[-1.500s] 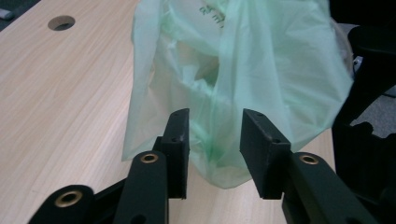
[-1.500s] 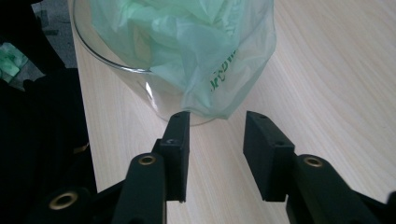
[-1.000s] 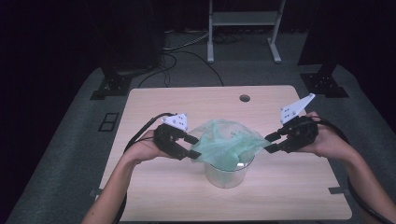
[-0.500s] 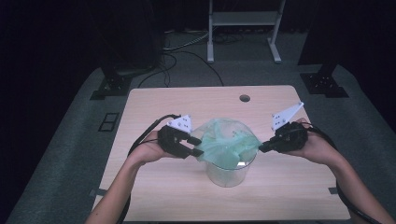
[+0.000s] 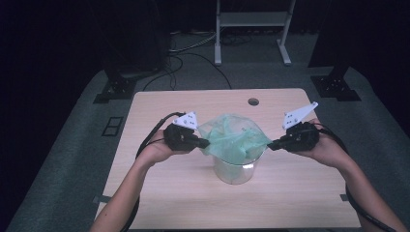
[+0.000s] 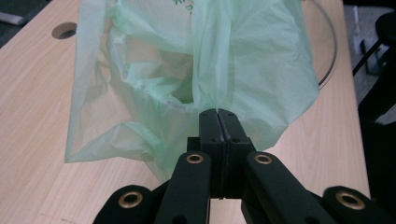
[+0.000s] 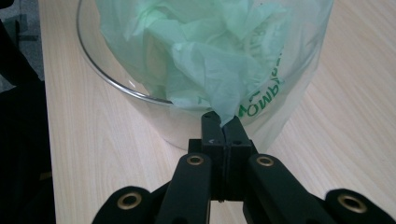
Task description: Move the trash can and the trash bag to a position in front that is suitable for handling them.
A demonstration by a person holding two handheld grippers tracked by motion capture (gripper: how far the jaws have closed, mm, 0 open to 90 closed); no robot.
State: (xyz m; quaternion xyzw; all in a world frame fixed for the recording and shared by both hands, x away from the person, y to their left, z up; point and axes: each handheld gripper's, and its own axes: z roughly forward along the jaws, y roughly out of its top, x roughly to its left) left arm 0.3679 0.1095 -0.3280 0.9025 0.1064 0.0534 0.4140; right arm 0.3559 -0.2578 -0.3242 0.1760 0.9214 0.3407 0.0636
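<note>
A thin pale-green plastic bag [image 5: 235,137] sits in a clear round container [image 5: 234,172] at the middle of the wooden table. My left gripper [image 5: 206,143] is at the bag's left edge, and its jaws have just been closing on it. In the left gripper view the left gripper [image 6: 218,113] is shut on a fold of the bag [image 6: 187,70]. My right gripper [image 5: 270,145] is at the bag's right edge. In the right gripper view the right gripper [image 7: 222,122] pinches a corner of the bag [image 7: 205,51] just outside the container's rim [image 7: 105,77].
The table [image 5: 164,193] has a round cable hole [image 5: 253,102] near its far edge. Cables trail from both grippers toward the person. Beyond the table, a white rack's legs [image 5: 218,53] and black stands rest on grey floor.
Both grippers have closed onto the bag's edges. The right hand has dropped slightly and moved in toward the container, while the left has barely shifted.
</note>
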